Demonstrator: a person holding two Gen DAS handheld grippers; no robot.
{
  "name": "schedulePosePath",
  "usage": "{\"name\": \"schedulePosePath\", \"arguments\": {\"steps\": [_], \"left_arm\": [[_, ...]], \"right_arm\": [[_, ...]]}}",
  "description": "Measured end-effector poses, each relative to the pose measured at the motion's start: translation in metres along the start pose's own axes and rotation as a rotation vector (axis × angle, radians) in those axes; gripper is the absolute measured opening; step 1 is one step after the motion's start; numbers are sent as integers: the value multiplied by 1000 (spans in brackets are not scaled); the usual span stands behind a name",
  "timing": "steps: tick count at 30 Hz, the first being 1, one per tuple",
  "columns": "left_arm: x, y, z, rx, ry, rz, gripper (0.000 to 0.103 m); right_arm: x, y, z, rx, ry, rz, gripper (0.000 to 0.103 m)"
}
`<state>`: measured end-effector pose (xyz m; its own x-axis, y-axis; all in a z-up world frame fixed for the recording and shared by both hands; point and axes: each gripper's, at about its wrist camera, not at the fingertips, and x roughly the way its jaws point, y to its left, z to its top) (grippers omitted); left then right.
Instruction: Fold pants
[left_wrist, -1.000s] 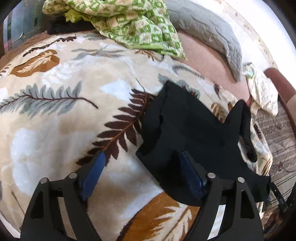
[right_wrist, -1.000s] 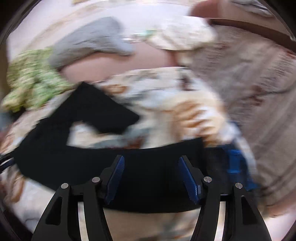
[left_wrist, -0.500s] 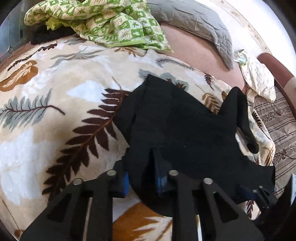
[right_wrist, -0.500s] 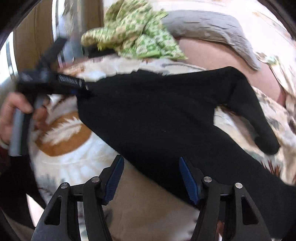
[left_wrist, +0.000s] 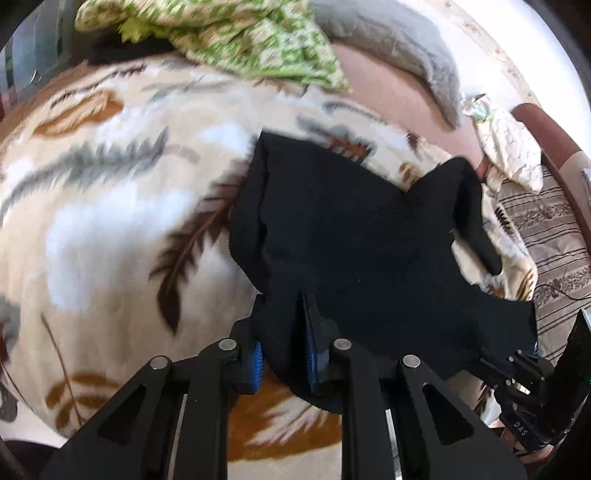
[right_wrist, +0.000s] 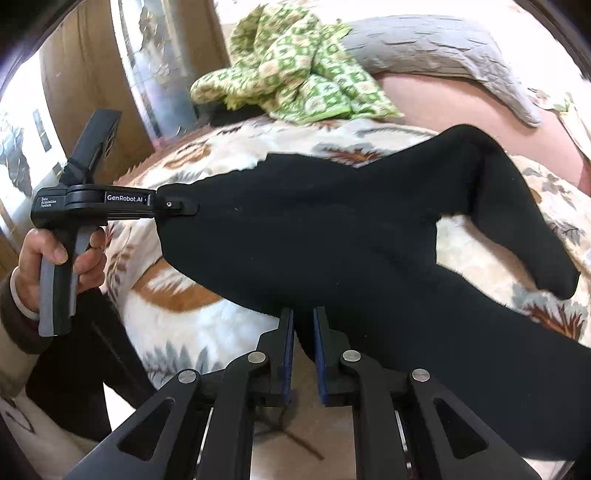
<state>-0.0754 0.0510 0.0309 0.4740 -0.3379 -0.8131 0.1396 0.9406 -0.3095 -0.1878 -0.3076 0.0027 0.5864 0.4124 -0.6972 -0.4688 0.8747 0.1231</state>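
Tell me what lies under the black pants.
The black pants lie on a fleece blanket with a leaf print, which shows all around them. Whatever lies directly beneath the fabric is covered.

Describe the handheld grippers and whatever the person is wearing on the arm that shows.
Both grippers are matte black, with angular cut-out finger links, silver round pivot pins and ribbed blue pads. The right gripper shows this close up, as does the left gripper. Seen from the side, the left one has a pistol-style body printed "GenRobot.AI", a grey grip and a black block on top. The hand wears a pale bangle and a dark brown sleeve.
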Motion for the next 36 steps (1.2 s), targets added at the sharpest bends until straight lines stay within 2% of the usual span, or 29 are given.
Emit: {"name": "schedulePosePath", "arguments": {"steps": [4, 6, 8, 10, 12, 17, 21, 23, 25, 26, 29, 32, 33, 34, 36], "left_arm": [[-1, 4, -5, 8, -5, 0, 22], [-3, 7, -5, 1, -10, 17, 30], [-7, 10, -6, -13, -15, 30, 45], [-15, 18, -7, -43, -34, 43, 51], [-23, 24, -8, -69, -53, 62, 52], [-30, 27, -3, -85, -80, 84, 52], [-24, 16, 3, -54, -84, 76, 53], [-13, 12, 4, -41, -65, 84, 53], [0, 11, 4, -33, -28, 75, 57], [4, 10, 5, -33, -17, 74, 62], [6, 6, 8, -24, -15, 74, 71], [5, 1, 19, -3, -12, 88, 75], [3, 0, 25, 2, -21, 94, 77], [2, -1, 30, 7, -28, 100, 85], [4, -4, 45, 22, -28, 102, 87]], "right_arm": [[13, 1, -10, 17, 29, -3, 9], [16, 0, -12, 22, 41, -4, 10], [14, -2, -10, 50, 52, 9, 14], [7, -2, -8, 73, 48, 24, 19], [-1, -2, -5, 86, 22, 46, 27], [-5, 7, 12, 77, -23, 51, 27], [27, 20, 21, 34, 22, 29, 27], [45, 22, 20, 26, 61, 31, 28], [51, 22, 19, 18, 52, 21, 28], [51, 22, 21, 22, 57, 34, 31], [43, 17, 32, 24, 67, 59, 39], [28, 0, 51, 0, 20, -15, 60], [24, -10, 59, 11, 5, -41, 64], [19, -24, 68, 32, -15, -73, 64], [13, -49, 81, 85, -37, -128, 67]]}}
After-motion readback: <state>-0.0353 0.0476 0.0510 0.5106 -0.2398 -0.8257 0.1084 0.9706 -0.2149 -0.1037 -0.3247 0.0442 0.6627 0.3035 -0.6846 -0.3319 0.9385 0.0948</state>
